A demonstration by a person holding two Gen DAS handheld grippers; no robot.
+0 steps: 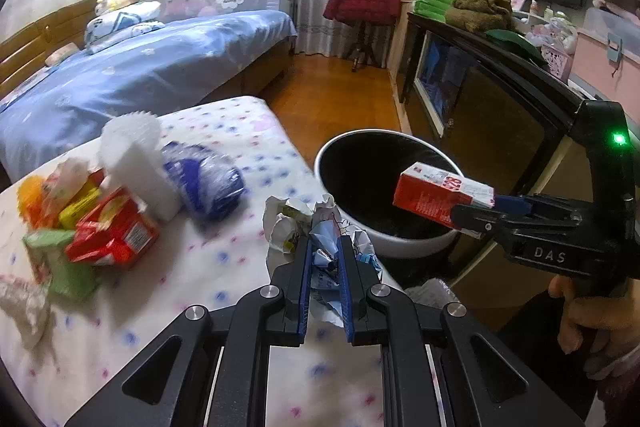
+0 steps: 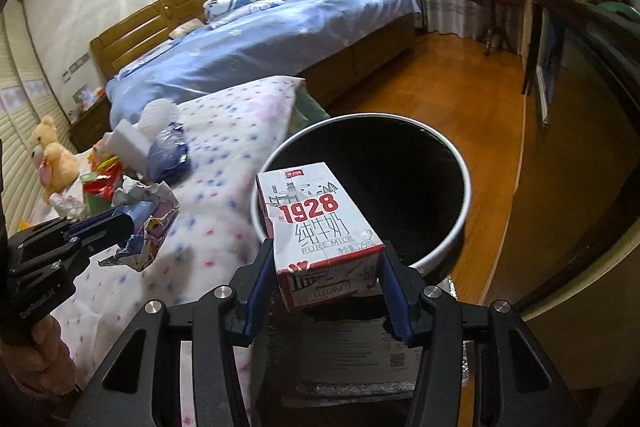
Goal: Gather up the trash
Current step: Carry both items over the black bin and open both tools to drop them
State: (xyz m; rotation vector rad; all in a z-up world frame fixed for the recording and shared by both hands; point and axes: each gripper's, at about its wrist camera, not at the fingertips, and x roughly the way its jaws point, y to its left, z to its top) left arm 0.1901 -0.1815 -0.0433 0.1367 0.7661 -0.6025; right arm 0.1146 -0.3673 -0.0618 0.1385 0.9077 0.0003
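My right gripper (image 2: 326,267) clamps a milk carton (image 2: 320,223) over the bin's (image 2: 460,227) near rim; my left gripper (image 1: 325,247) pinches crumpled paper (image 1: 316,223) above the table (image 1: 224,259), left of the bin.

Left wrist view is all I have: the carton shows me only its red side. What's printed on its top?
Observer: The carton has "1928" in red, with "PURE MILK" under it.
Operator: Is it over the bin?
Observer: Its far end hangs over the bin mouth, and the right gripper clamps its near end.
Operator: Anything left of the trash pile?
Observer: A teddy bear sits beyond it, near the wall.
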